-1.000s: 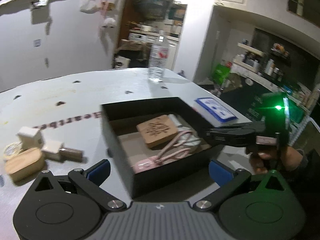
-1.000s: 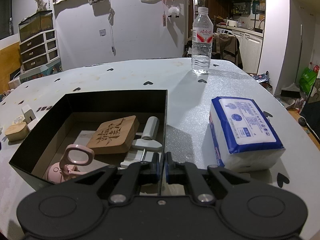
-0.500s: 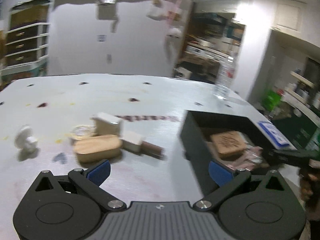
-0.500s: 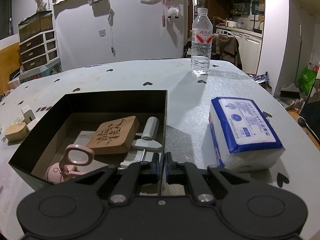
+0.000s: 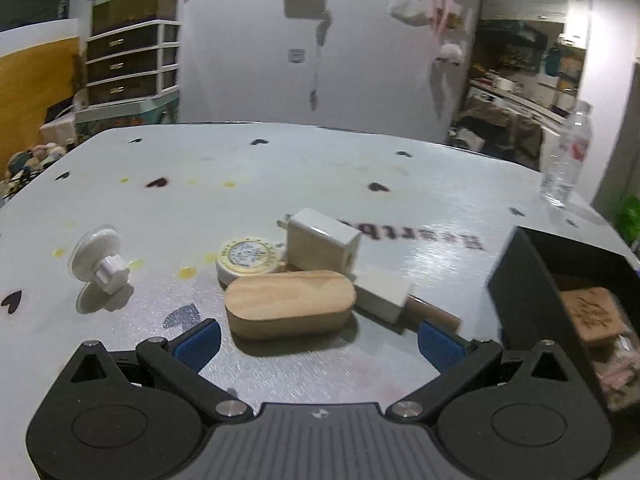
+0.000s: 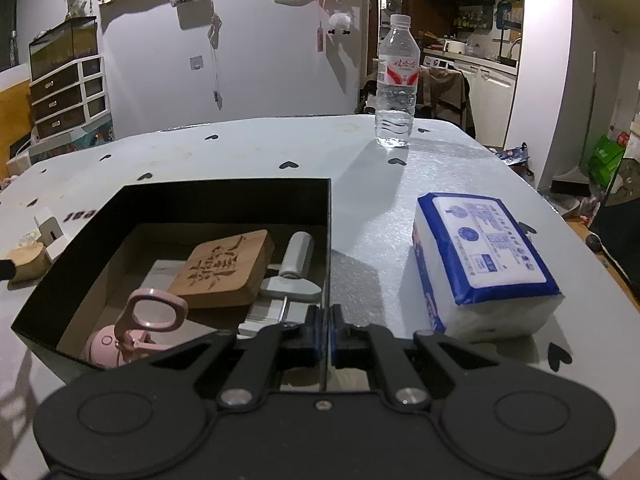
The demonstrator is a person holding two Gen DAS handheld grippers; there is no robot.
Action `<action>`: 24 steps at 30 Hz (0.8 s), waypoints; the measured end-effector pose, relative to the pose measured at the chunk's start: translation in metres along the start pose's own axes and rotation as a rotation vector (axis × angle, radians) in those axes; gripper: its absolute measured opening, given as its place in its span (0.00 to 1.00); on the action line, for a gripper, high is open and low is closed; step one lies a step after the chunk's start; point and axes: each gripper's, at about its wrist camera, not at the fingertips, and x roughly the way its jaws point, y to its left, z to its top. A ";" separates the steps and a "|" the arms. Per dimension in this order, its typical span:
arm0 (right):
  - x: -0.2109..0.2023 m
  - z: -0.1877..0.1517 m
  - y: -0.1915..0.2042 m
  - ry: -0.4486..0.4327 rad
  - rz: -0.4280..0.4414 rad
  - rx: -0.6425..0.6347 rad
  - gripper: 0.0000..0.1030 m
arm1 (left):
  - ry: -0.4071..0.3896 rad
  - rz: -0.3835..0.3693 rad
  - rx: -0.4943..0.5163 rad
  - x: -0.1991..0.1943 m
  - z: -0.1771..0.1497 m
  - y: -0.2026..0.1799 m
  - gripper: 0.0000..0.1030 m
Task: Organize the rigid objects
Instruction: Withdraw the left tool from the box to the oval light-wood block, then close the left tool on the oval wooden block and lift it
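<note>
My left gripper (image 5: 318, 338) is open and empty, just in front of an oval wooden box (image 5: 290, 310). Behind the box lie a round yellow-rimmed tin (image 5: 246, 258), a white charger block (image 5: 322, 242), and a white-and-brown stick (image 5: 400, 300). A white knob (image 5: 100, 262) lies at the left. The black box (image 5: 528, 280) is at the right. My right gripper (image 6: 326, 324) is shut on the near wall of the black box (image 6: 326, 216), which holds a carved wooden block (image 6: 226, 268), a pink handled tool (image 6: 140, 328) and a grey tool (image 6: 294, 268).
A blue-and-white tissue pack (image 6: 480, 260) lies right of the box. A water bottle (image 6: 396, 84) stands at the table's far side; it also shows in the left wrist view (image 5: 566, 156). The white table (image 5: 280, 168) has heart marks.
My left gripper has swung left from over the black box to the loose objects, and now faces the oval wooden box. The right gripper has stayed clamped on the box wall.
</note>
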 end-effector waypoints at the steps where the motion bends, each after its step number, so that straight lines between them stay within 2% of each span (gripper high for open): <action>1: 0.000 0.000 0.000 0.001 -0.001 0.005 0.05 | -0.006 0.018 -0.004 0.003 0.000 0.000 1.00; 7: -0.002 -0.001 0.002 0.006 -0.021 0.013 0.05 | -0.023 0.077 -0.031 0.024 0.008 0.002 1.00; 11: -0.002 -0.002 0.003 0.011 -0.029 0.015 0.05 | -0.005 0.105 -0.048 0.037 0.012 0.003 1.00; 15: -0.002 -0.002 0.002 0.015 -0.023 0.030 0.05 | 0.006 0.107 -0.064 0.043 0.011 0.005 0.95; 17: -0.002 -0.002 0.002 0.017 -0.024 0.034 0.05 | 0.012 0.082 -0.076 0.044 0.011 0.008 0.86; 24: -0.001 -0.002 -0.001 0.018 -0.018 0.067 0.05 | 0.015 0.086 -0.072 0.039 0.007 0.012 0.86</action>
